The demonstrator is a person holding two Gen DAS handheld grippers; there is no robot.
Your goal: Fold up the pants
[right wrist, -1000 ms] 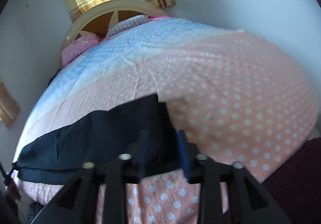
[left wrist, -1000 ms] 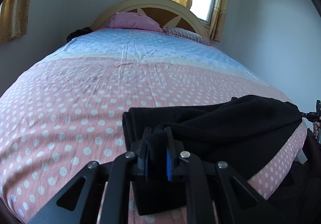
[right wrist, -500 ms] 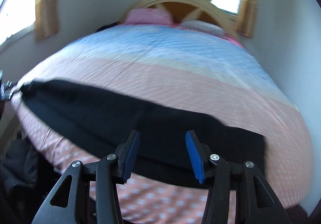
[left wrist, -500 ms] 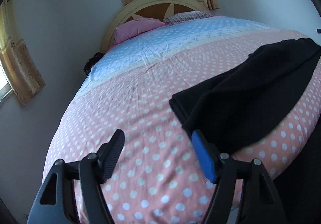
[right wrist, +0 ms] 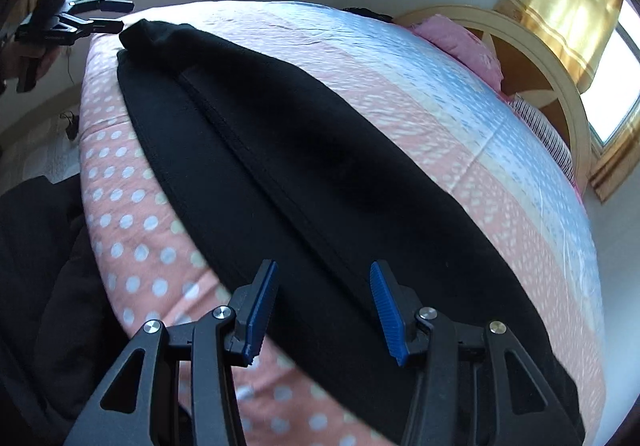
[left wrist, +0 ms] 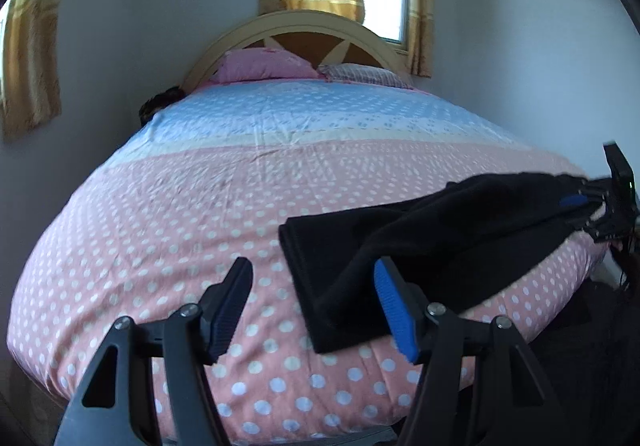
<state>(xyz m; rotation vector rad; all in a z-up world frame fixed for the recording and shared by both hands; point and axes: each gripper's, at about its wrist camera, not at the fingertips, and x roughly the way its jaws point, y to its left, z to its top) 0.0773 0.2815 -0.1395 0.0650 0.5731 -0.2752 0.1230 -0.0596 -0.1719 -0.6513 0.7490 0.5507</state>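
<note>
Black pants [left wrist: 420, 246] lie on polka-dot bedspread [left wrist: 180, 214].

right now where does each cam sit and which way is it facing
Left wrist: on the left gripper, open at the bed's foot, facing the headboard; the pants lie to its right.
Right wrist: on the right gripper, open over the pants, looking along them, headboard to its right.
Shared: pants, bed and headboard; each view also catches the other gripper at the pants' far end.
</note>
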